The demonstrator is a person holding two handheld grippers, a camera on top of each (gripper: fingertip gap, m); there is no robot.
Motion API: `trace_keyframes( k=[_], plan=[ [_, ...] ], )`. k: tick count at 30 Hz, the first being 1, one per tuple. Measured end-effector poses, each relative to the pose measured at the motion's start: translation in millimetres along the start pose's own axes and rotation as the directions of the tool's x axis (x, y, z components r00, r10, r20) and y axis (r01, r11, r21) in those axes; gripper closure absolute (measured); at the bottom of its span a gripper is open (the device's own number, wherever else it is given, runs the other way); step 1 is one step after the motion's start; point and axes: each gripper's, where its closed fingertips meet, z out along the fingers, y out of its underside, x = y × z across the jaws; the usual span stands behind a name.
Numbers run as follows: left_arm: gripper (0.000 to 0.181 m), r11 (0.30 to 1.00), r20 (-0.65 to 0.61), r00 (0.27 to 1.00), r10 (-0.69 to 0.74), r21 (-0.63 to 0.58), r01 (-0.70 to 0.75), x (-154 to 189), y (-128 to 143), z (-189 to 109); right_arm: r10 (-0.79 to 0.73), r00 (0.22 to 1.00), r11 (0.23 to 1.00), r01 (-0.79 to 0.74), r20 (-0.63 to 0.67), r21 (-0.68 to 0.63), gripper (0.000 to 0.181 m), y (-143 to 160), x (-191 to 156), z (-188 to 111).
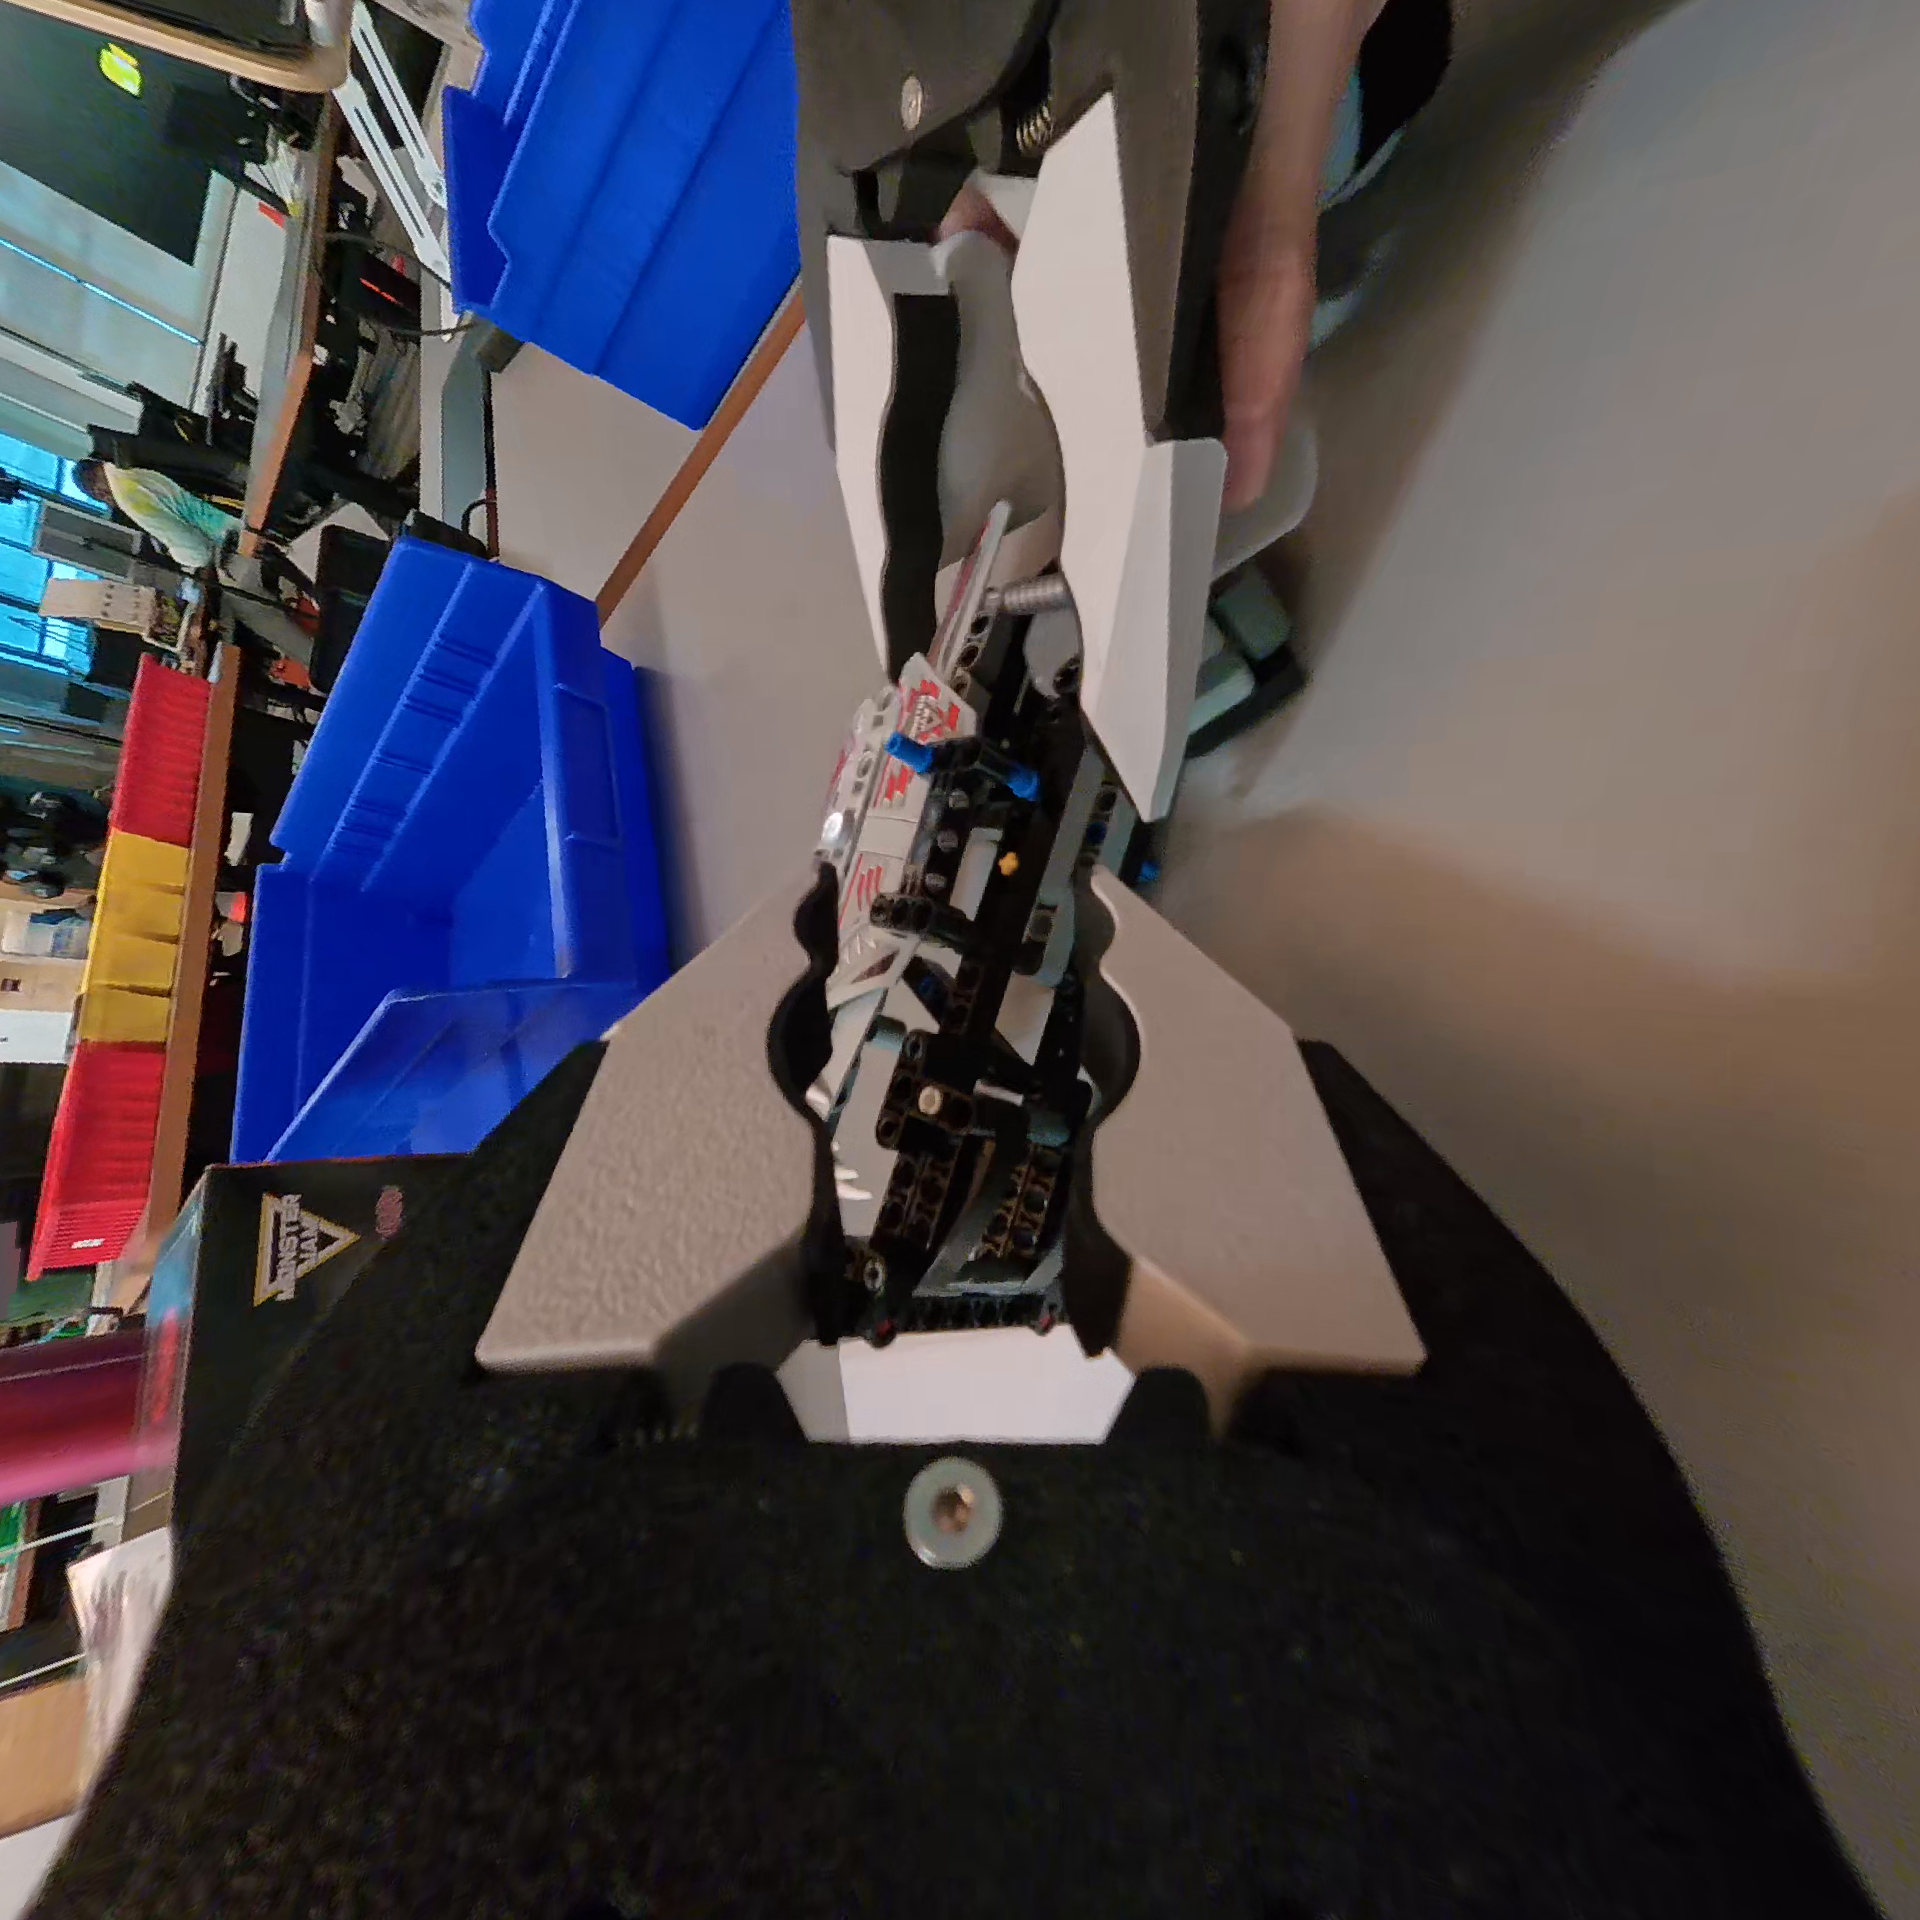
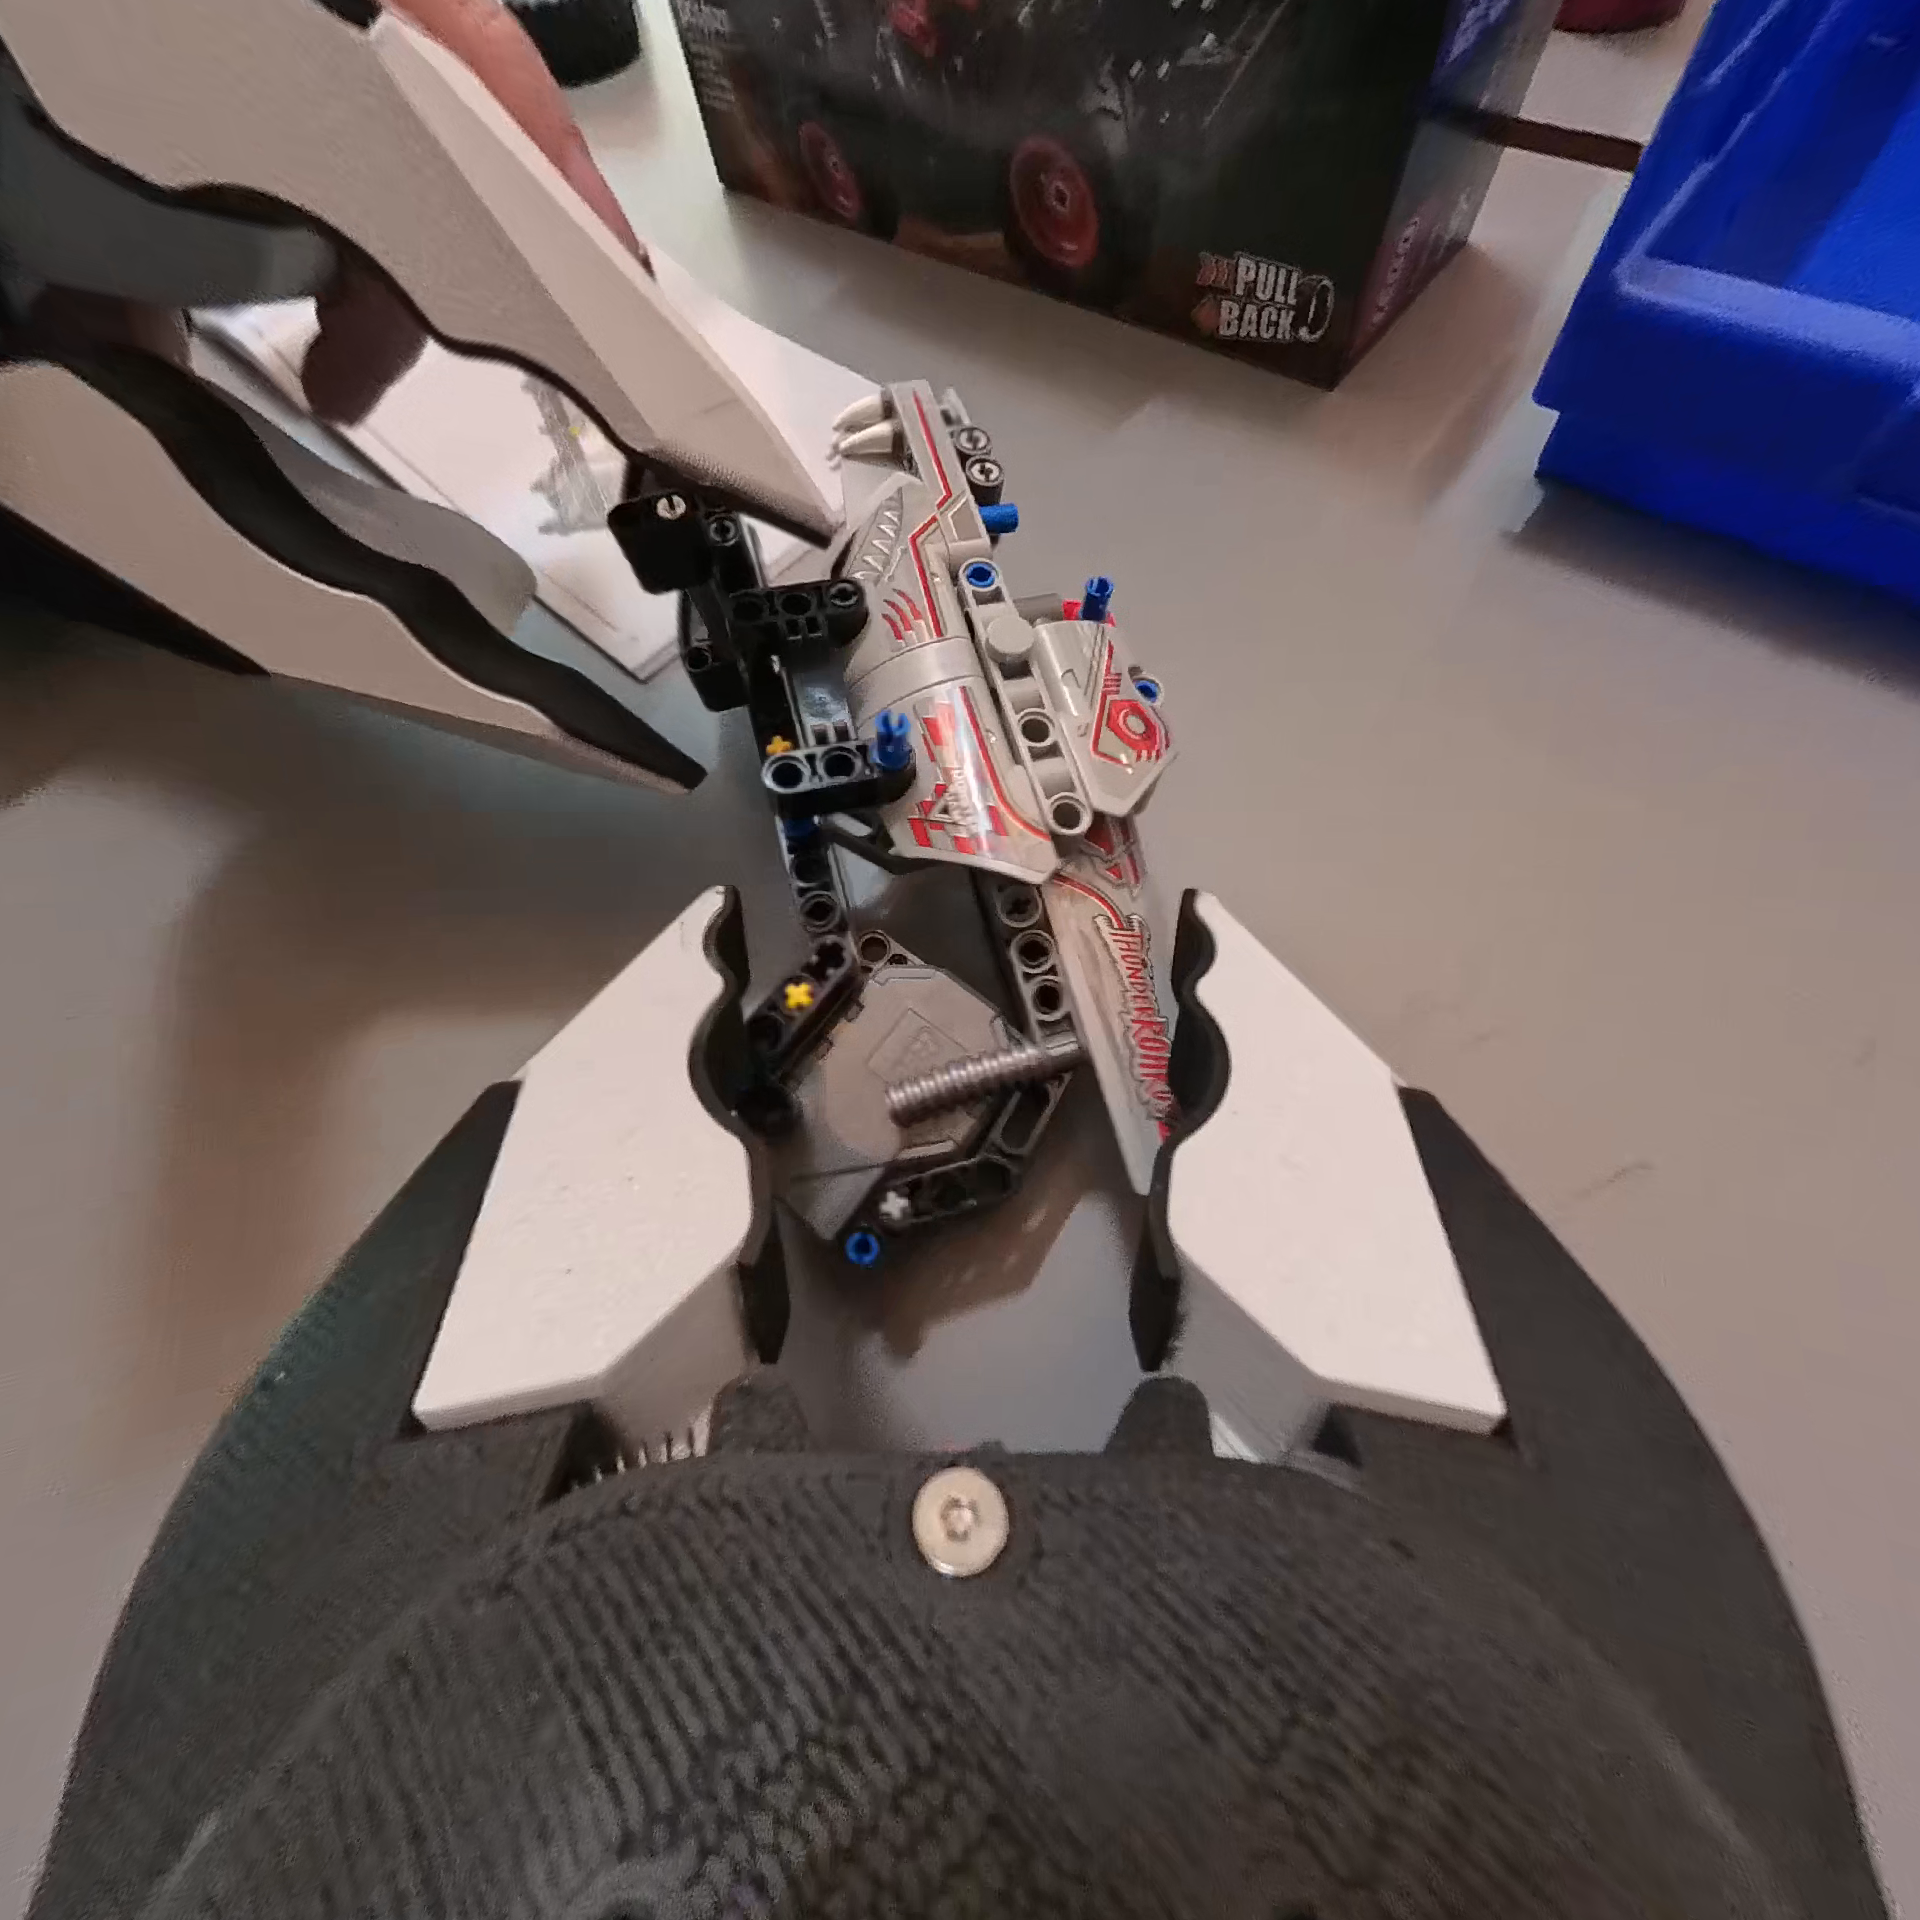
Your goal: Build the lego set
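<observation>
Overhead, grey table [image 2: 1455,790], blue bins [image 1: 468,862], seemingly workshop behind

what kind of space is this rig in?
Likely a lab or workshop bench: blue storage bins along the grey table, red and yellow bins on benches behind, and the set's box beside the half-built model.

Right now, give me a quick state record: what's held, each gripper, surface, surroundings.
held: partly built lego model, grey panels with red markings on a black frame, one end between each gripper's fingers
left gripper: closed on one end of the model
right gripper: closed on the other end, by the grey spring
surface: grey table
surroundings: set box behind the model; blue bins along the table edge
</observation>
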Motion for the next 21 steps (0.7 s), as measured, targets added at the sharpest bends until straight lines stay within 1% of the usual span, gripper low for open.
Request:
trace_keyframes(
  k=[2, 5, 7, 8, 9, 11, 12, 14, 16, 17, 18, 19, 21],
  plan=[
    [0.139, 1.0, 0.016, 1.0, 0.015, 0.0, -0.015, 0, 1, -2, 0.061, 0.998, 0.998, -0.061, 0.005, 0.023, 0.105, -1, -3, -4],
    [0.142, 0.999, 0.022, 0.999, 0.025, 0.021, -0.026, 3, 1, -6, 0.032, 0.999, 0.999, -0.031, -0.029, 0.044, 0.111, -2, -8, -8],
    [0.143, 1.0, 0.019, 1.0, 0.02, 0.02, -0.021, 5, 3, -7, 0.008, 0.992, 0.999, -0.002, -0.127, 0.049, 0.102, -3, -3, -16],
    [0.143, 1.0, 0.024, 0.999, 0.021, 0.019, -0.022, 5, 4, -9, -0.006, 0.987, 0.999, 0.013, -0.164, 0.044, 0.103, -6, -4, -25],
    [0.144, 1.0, 0.033, 0.999, 0.023, 0.017, -0.024, 3, 5, -11, -0.015, 0.979, 0.998, 0.028, -0.205, 0.061, 0.108, -14, -6, -34],
    [0.147, 1.0, 0.044, 0.999, 0.022, 0.007, -0.023, -1, 7, -15, -0.052, 0.974, 0.993, 0.074, -0.219, 0.091, 0.132, -28, -24, -45],
    [0.147, 1.0, 0.049, 0.999, 0.014, 0.004, -0.014, -4, 9, -18, -0.074, 0.971, 0.991, 0.097, -0.229, 0.089, 0.138, -30, -33, -45],
    [0.147, 1.0, 0.041, 0.999, -0.009, 0.01, 0.009, -9, 9, -22, -0.122, 0.957, 0.991, 0.133, -0.263, 0.023, 0.136, -23, -40, -37],
    [0.148, 0.999, 0.016, 0.999, -0.041, 0.012, 0.041, -12, 10, -25, -0.092, 0.96, 0.995, 0.077, -0.264, -0.066, 0.135, -7, -39, -27],
    [0.149, 0.999, 0.013, 0.999, -0.052, 0.005, 0.052, -15, 11, -27, -0.068, 0.966, 0.996, 0.052, -0.249, -0.071, 0.136, -3, -41, -23],
    [0.15, 0.998, 0.021, 0.998, -0.056, 0.0, 0.056, -18, 13, -30, -0.048, 0.97, 0.998, 0.035, -0.24, -0.057, 0.144, -2, -42, -20],
    [0.152, 0.998, 0.033, 0.998, -0.057, 0.001, 0.057, -21, 14, -33, -0.032, 0.97, 0.999, 0.021, -0.24, -0.048, 0.148, -1, -41, -18],
    [0.156, 0.998, 0.024, 0.998, -0.065, 0.011, 0.065, -22, 14, -38, -0.041, 0.973, 0.998, 0.029, -0.228, -0.054, 0.148, -1, -42, -13]
  ],
)
